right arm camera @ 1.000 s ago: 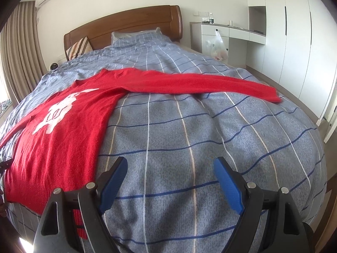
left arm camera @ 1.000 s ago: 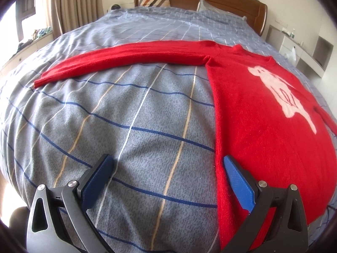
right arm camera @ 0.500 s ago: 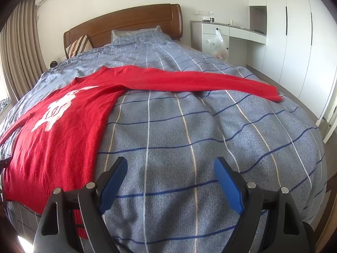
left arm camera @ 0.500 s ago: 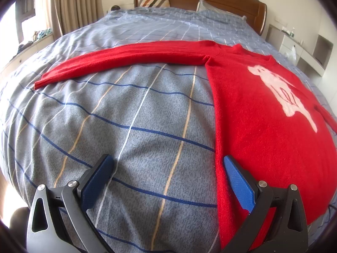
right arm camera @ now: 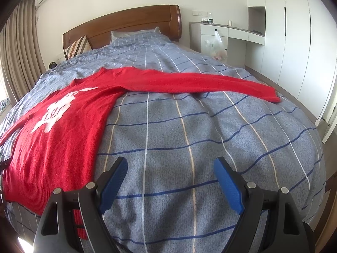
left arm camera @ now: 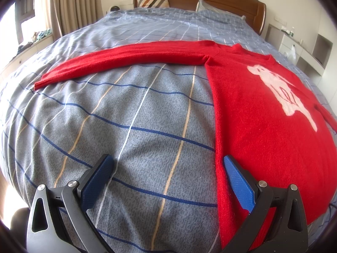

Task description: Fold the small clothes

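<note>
L claw [left arm camera: 166,177] wide, nothing in it, hovering low w/ its right pad over the side edge of the red sweater [left arm camera: 263,122]. R claw [right arm camera: 170,179] wide too, empty, over bare duvet [right arm camera: 189,130] just beside the sweater's other edge. Sweater lies flat, face up, both sleeves spread out sideways, none folded yet. Prob. next: pinch each sleeve near the cuff, carry it across the chest w/o dragging the body. Knit is soft, so grip enough fabric. Bed has wooden headboard [right arm camera: 126,24]; wardrobe [right arm camera: 294,31] & curtains [left arm camera: 71,6] around.
</note>
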Demonstrator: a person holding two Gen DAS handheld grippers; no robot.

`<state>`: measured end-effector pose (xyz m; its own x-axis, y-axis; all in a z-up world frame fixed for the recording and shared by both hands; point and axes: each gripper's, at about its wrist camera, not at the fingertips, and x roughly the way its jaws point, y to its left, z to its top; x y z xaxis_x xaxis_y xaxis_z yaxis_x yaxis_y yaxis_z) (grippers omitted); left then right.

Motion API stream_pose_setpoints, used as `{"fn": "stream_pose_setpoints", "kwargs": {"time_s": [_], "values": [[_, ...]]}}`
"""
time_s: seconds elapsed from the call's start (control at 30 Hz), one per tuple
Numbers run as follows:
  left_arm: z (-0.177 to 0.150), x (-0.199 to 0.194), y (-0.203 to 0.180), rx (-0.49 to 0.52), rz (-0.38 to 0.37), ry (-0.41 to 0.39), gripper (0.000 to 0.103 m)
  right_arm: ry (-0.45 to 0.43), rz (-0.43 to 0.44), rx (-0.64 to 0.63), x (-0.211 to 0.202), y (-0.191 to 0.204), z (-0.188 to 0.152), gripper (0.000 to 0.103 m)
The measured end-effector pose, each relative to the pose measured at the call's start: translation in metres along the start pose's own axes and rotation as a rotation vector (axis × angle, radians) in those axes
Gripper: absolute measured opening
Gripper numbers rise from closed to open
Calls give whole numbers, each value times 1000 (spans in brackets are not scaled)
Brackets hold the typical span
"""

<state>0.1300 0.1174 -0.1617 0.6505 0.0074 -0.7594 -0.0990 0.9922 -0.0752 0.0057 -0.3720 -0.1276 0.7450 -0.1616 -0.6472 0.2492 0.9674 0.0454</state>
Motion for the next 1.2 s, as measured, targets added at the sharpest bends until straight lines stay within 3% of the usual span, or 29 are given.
{"fn": "stream_pose_setpoints", "kwargs": {"time_s": [0.13, 0.3, 1.2], "values": [[0, 0, -1, 6, -3, -2, 103, -34, -94, -19, -5, 0, 3, 83], [-2, 0, -3, 10, 4, -10, 103, -44, -138, -25, -10, -2, 5, 84], [-4, -2, -2, 39, 3, -44, 103, 14, -171, -29, 3, -4, 4, 84]]}}
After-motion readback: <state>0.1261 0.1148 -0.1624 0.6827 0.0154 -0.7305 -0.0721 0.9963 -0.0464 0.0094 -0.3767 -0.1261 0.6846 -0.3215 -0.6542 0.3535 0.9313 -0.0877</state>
